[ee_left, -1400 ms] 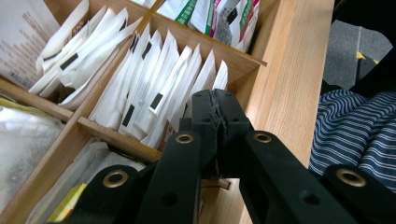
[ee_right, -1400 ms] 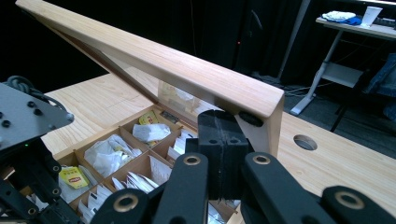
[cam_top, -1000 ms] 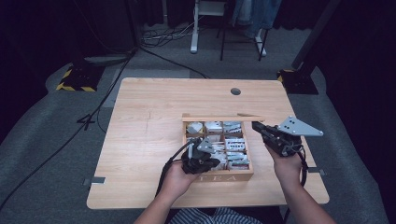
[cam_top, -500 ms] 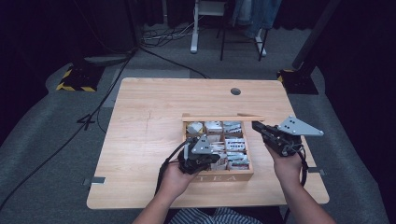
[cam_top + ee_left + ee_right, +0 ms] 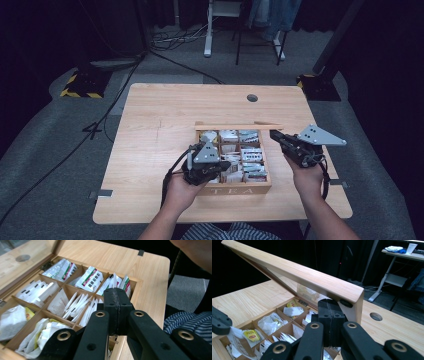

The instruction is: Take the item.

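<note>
This looks like a recording lab or studio. Black curtains (image 5: 50, 40) close off the room from nine to three o'clock. A grey carpet (image 5: 60, 165) lies under the light wooden surface (image 5: 160, 115). Cables (image 5: 170, 42) trail over the floor at eleven o'clock, beside a stand foot with yellow-black hazard tape (image 5: 80, 85), and a white desk frame (image 5: 220, 27) stands at twelve.
</note>
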Tool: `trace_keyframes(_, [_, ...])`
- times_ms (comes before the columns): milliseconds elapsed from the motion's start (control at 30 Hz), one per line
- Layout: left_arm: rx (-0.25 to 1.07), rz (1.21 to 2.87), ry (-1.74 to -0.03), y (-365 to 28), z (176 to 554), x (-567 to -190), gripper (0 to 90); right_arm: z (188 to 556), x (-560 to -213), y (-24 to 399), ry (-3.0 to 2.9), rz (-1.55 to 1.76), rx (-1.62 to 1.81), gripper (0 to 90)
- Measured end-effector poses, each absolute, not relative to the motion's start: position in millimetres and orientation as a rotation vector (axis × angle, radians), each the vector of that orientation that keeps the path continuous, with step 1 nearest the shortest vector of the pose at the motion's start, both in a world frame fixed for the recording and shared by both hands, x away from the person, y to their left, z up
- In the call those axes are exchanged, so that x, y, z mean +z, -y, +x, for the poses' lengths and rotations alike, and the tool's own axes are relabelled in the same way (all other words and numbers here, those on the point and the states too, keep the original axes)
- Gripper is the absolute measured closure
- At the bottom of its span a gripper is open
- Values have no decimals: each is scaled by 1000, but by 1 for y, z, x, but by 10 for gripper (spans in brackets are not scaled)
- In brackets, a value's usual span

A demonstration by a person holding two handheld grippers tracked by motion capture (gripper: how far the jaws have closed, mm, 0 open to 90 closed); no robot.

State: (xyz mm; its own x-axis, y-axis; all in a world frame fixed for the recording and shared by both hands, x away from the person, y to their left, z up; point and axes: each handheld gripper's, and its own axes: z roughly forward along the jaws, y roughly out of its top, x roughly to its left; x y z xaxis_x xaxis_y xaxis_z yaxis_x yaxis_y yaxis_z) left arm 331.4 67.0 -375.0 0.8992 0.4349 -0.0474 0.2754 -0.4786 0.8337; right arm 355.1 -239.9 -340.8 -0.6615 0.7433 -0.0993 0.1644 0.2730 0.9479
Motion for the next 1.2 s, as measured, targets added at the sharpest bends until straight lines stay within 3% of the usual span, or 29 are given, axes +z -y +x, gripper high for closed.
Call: trace_keyframes(1200, [363,2072,-712,-141,329,-355,893,355,-340,240,-2008,813,1400,898])
